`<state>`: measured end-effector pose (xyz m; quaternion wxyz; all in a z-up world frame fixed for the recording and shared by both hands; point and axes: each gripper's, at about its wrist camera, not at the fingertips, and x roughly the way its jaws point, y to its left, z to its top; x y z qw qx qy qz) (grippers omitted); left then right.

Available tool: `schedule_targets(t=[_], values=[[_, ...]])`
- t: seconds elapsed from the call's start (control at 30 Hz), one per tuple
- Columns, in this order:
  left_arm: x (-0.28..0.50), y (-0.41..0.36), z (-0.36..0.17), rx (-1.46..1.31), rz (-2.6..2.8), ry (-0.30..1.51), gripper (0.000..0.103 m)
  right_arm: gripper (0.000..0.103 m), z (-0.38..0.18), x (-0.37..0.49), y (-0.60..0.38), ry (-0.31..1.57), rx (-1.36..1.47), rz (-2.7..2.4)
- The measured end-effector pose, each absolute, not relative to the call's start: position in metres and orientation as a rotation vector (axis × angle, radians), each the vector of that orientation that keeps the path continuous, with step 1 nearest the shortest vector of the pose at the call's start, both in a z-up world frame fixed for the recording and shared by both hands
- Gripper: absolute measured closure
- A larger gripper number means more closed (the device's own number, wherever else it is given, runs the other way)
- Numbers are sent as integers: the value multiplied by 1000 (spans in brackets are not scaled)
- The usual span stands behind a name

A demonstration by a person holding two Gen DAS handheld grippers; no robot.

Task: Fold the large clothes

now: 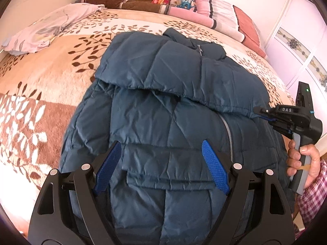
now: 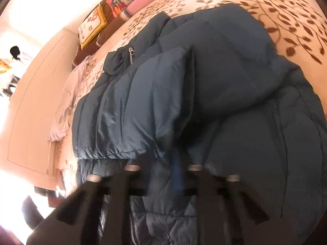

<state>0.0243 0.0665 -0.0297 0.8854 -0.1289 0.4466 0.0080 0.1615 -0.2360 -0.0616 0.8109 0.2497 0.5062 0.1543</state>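
Left gripper (image 1: 161, 167): jaws wide, empty, hovering over jacket (image 1: 163, 102) on bed (image 1: 40, 81). Right gripper (image 1: 263, 112): closed on sleeve cuff (image 1: 241, 110) at your right. Jacket long axis runs away from you toward pillows; right hand nearer the folded sleeve.

Bed with leaf-patterned blanket (image 1: 51, 77), stacked pillows (image 1: 224, 14) at pale headboard, white patterned wardrobe doors (image 1: 296, 47), bright daylight.

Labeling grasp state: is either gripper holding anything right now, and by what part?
Right gripper is shut on the navy puffer jacket, pinching the gathered hem edge of its folded-over part. Left gripper is open above the jacket, holding nothing.
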Motion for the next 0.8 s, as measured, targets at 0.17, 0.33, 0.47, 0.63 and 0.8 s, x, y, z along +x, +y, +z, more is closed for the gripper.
schedule_targets(t=[0.17,0.33,0.47,0.63,0.8], values=[[35,75,-24,-250,56,907,23,97,-54,153,-255,1037,554,317],[74,89,-18,-218,112,870,23,97,-67,148,-261,1085,533,305],[106,99,-20,-262,154,872,23,97,-74,152,-255,1103,516,287],[144,104,-31,-194,212,867,23,97,-75,162,-248,1117,485,275],[176,119,-64,-183,252,990,18,95,-78,165,-248,1131,474,270]])
